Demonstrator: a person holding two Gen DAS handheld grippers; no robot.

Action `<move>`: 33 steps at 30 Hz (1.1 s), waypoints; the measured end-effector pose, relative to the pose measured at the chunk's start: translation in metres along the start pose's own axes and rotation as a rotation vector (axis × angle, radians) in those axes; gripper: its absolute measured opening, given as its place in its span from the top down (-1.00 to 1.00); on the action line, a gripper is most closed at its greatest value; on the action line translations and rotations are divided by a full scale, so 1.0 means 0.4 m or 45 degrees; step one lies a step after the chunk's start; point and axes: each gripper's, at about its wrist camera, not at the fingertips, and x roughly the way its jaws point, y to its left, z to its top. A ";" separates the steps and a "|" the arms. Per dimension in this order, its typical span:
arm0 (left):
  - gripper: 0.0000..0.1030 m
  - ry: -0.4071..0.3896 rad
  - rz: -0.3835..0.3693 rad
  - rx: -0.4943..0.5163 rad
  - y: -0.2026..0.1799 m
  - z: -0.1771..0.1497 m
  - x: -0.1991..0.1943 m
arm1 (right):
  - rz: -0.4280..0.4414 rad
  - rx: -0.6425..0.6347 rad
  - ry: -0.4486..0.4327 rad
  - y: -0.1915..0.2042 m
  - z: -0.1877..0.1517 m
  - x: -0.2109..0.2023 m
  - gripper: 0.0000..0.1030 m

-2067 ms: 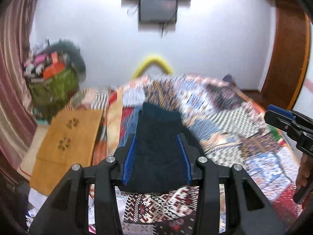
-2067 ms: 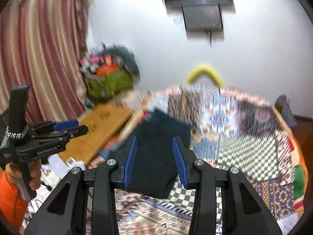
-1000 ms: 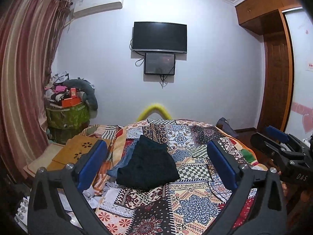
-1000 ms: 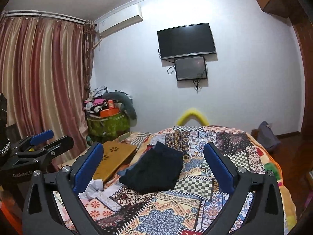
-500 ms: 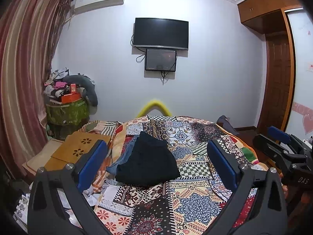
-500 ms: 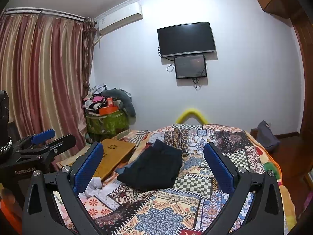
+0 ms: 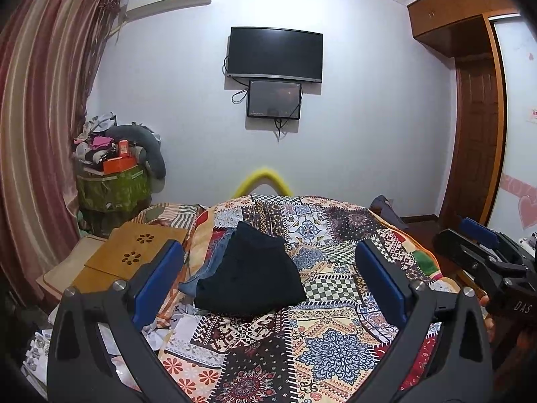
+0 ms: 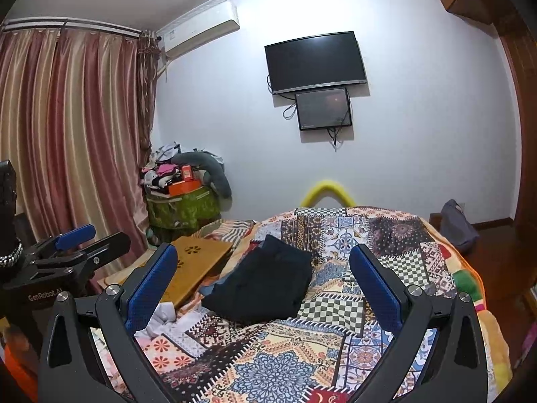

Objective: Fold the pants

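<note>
Dark navy pants (image 7: 250, 273) lie folded in a compact stack on the patchwork bedspread (image 7: 322, 342), on the bed's left half; the same pants (image 8: 268, 285) show in the right wrist view. A strip of lighter blue denim (image 7: 206, 273) peeks out under the stack's left edge. My left gripper (image 7: 268, 285) is open, held back from the bed, its blue pads wide apart with nothing between them. My right gripper (image 8: 265, 288) is open too and equally far from the pants. Each gripper also appears at the edge of the other's view: right gripper (image 7: 486, 255), left gripper (image 8: 72, 252).
A wooden lap desk (image 7: 134, 255) lies left of the bed beside crumpled white paper (image 7: 167, 325). A green hamper (image 7: 114, 188) piled with clutter stands by the striped curtain (image 7: 37, 134). A yellow bed rail (image 7: 263, 178) is at the far end, below a wall-mounted television (image 7: 275, 53).
Both grippers went from narrow, close over the pants, to wide open and pulled well back from the bed. In the last half second the views barely shift.
</note>
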 end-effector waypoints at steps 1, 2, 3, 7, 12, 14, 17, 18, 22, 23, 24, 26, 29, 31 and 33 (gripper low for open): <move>-1.00 0.001 0.001 0.002 -0.001 -0.001 0.001 | -0.001 -0.001 0.000 0.000 0.001 -0.001 -0.98; -1.00 0.001 0.001 0.003 -0.001 -0.002 0.001 | -0.003 -0.003 0.001 0.001 0.001 0.000 -0.98; -1.00 0.002 -0.001 0.002 -0.001 -0.003 0.001 | -0.004 -0.005 0.001 0.002 0.001 -0.001 -0.98; -1.00 0.005 -0.010 0.000 -0.005 -0.006 0.001 | -0.008 -0.005 -0.002 0.002 0.005 -0.004 -0.98; -1.00 0.003 -0.018 0.005 -0.009 -0.004 -0.001 | -0.011 -0.003 -0.005 0.002 0.008 -0.004 -0.98; -1.00 0.005 -0.019 0.010 -0.010 -0.002 -0.003 | -0.011 -0.002 -0.004 0.001 0.009 -0.004 -0.98; -1.00 0.008 -0.025 0.017 -0.015 -0.002 -0.003 | -0.012 -0.003 -0.004 -0.001 0.008 -0.006 -0.98; -1.00 0.010 -0.032 0.018 -0.016 -0.003 -0.003 | -0.012 -0.003 -0.004 -0.002 0.007 -0.006 -0.98; -1.00 0.022 -0.057 0.025 -0.018 0.002 -0.004 | -0.017 -0.008 -0.006 -0.001 0.009 -0.007 -0.98; -1.00 0.028 -0.064 0.030 -0.020 0.002 -0.004 | -0.018 -0.008 -0.007 -0.002 0.009 -0.008 -0.98; -1.00 0.033 -0.072 0.035 -0.022 0.001 -0.004 | -0.018 -0.008 -0.007 -0.002 0.010 -0.008 -0.98; -1.00 0.031 -0.074 0.036 -0.024 0.002 -0.004 | -0.017 -0.008 -0.007 -0.001 0.010 -0.008 -0.98; -1.00 0.025 -0.076 0.038 -0.026 0.000 -0.009 | -0.019 -0.008 -0.010 -0.001 0.012 -0.009 -0.98; -1.00 0.020 -0.077 0.034 -0.024 0.002 -0.013 | -0.019 -0.006 -0.011 0.000 0.011 -0.008 -0.98; -1.00 0.016 -0.079 0.030 -0.024 0.003 -0.016 | -0.019 -0.006 -0.009 0.000 0.010 -0.007 -0.98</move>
